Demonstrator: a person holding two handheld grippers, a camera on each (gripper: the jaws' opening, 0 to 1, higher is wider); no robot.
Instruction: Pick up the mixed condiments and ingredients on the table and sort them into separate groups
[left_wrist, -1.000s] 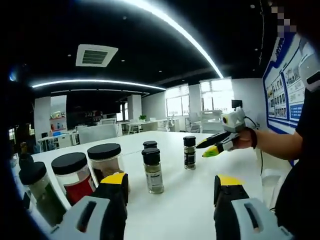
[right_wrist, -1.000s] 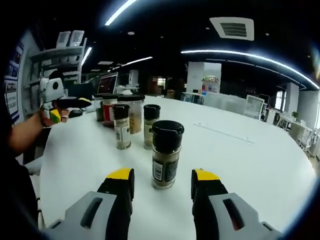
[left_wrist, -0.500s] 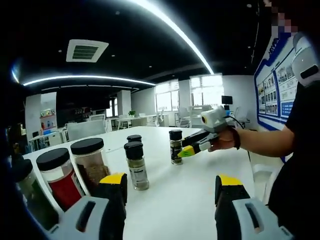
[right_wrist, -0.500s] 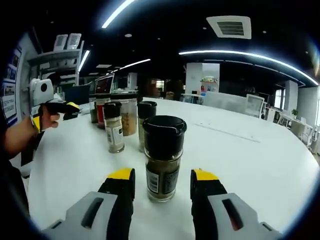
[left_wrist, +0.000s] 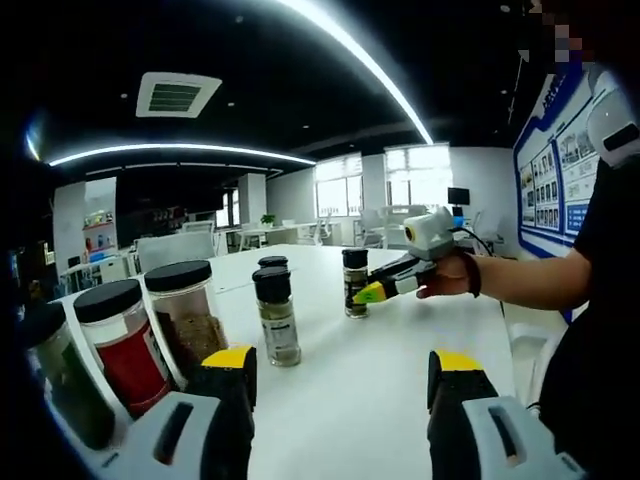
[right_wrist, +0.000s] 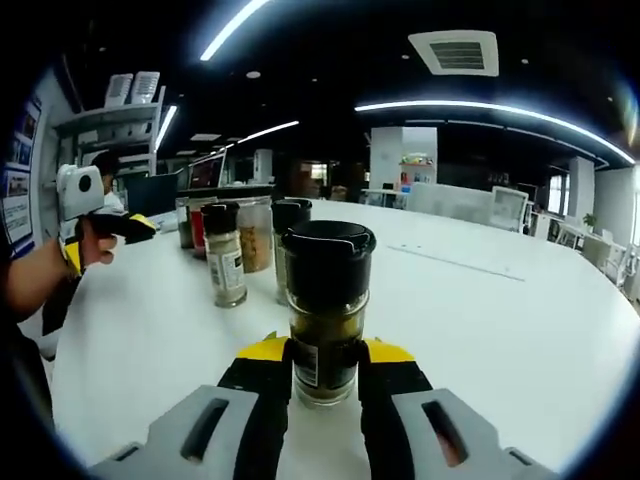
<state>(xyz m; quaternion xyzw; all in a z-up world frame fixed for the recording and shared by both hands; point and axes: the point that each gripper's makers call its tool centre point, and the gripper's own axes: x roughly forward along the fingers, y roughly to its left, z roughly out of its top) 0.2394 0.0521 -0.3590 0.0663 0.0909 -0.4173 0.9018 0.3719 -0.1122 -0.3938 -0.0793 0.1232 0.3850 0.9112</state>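
My right gripper (right_wrist: 325, 352) is shut on a small black-capped spice bottle (right_wrist: 325, 305) of greenish-brown flakes standing on the white table (right_wrist: 480, 330). The left gripper view shows that bottle (left_wrist: 354, 281) with the right gripper (left_wrist: 368, 293) pinching it from the right. My left gripper (left_wrist: 340, 375) stands open above the table with nothing between its jaws. Ahead of it is a second small spice bottle (left_wrist: 277, 315), with a third (left_wrist: 272, 264) behind. The left gripper (right_wrist: 128, 226) also appears at the left of the right gripper view.
To the left of my left gripper stand three big black-lidded jars: one with brown contents (left_wrist: 186, 318), one red (left_wrist: 118, 345), one green (left_wrist: 55, 385). The right gripper view has two more small bottles (right_wrist: 224, 266) (right_wrist: 289, 238) and jars (right_wrist: 256, 232) behind. A person's arm (left_wrist: 530, 280) reaches in.
My right gripper's jaws have gone from open on either side of the spice bottle to shut on it. The left gripper stays open; its view has shifted only slightly.
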